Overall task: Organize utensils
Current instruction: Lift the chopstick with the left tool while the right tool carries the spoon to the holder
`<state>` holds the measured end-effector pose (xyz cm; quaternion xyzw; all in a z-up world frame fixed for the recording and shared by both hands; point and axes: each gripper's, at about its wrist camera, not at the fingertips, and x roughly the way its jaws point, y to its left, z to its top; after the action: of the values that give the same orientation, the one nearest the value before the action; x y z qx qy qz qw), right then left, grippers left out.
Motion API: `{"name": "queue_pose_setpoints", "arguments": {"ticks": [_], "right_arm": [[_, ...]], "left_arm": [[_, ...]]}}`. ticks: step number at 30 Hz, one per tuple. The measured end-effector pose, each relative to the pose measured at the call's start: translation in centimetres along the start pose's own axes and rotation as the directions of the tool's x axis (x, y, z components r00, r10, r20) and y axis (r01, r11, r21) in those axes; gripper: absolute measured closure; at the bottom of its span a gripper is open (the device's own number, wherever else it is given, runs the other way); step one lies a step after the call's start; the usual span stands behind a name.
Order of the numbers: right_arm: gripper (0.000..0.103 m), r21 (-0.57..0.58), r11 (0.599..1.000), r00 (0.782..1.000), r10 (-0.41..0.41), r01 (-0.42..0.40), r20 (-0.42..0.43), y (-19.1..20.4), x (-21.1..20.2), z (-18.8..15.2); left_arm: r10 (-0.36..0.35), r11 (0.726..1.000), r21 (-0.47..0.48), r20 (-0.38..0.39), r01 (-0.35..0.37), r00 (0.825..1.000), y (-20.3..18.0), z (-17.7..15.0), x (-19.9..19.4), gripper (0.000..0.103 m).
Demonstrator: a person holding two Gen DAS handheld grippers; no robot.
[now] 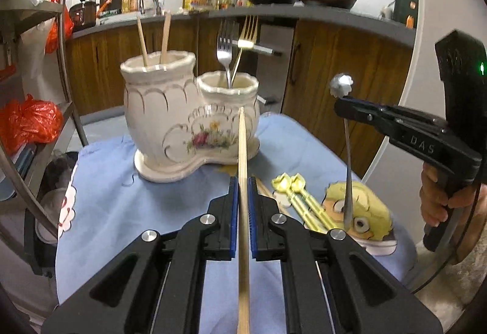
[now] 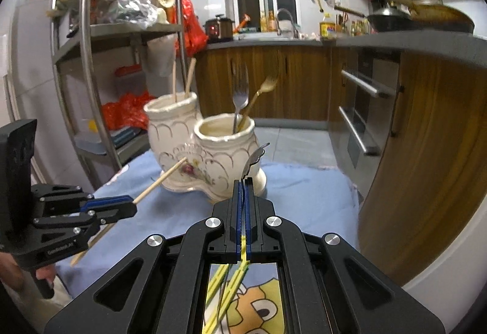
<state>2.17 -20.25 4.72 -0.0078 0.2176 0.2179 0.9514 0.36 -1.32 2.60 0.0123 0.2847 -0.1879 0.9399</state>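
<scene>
Here we saw the left tongs point(image 1: 242, 181) clamped on a wooden chopstick point(image 1: 242, 157); the right tongs point(image 2: 243, 181) gripped a silver spoon point(image 1: 348, 151); the ceramic holder point(image 1: 188, 117) stood at twelve o'clock on the desk point(image 1: 121, 212).

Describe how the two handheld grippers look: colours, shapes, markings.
Both the left gripper and right gripper are matte black, angular, with cut-out linkage arms, silver pivot bolts and ribbed blue finger pads. The right one bears white lettering and a green light; bare hands hold them.
</scene>
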Motion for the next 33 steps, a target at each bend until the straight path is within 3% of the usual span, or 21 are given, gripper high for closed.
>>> {"name": "queue_pose_setpoints", "arguments": {"ticks": [7,12,17,26,33], "right_arm": [[0.101,-0.008,1.0,0.993,-0.023,0.024,0.115,0.8,-2.7,1.7],[0.101,0.007,0.999,0.986,-0.033,0.032,0.166,1.0,-2.6,3.7],[0.101,0.052,0.999,0.982,-0.024,0.015,0.186,0.5,-1.0,5.9],[0.101,0.099,0.995,0.949,-0.062,0.033,0.308,-0.1,2.3,10.4],[0.101,0.136,0.99,0.927,-0.084,0.036,0.366,-1.0,5.0,11.3]], "left_arm": [[-0.018,0.999,-0.024,0.148,0.021,0.989,0.7,1.6,-3.0,0.097],[-0.019,0.999,-0.038,0.279,0.031,0.96,1.6,3.8,-5.2,0.097],[-0.018,0.998,-0.057,0.351,0.041,0.936,3.4,6.8,-5.4,0.097],[0.004,0.99,-0.13,0.454,0.062,0.891,7.9,12.4,-1.3,0.097],[0.049,0.991,-0.129,0.532,0.023,0.846,8.9,14.9,2.7,0.097]]}}
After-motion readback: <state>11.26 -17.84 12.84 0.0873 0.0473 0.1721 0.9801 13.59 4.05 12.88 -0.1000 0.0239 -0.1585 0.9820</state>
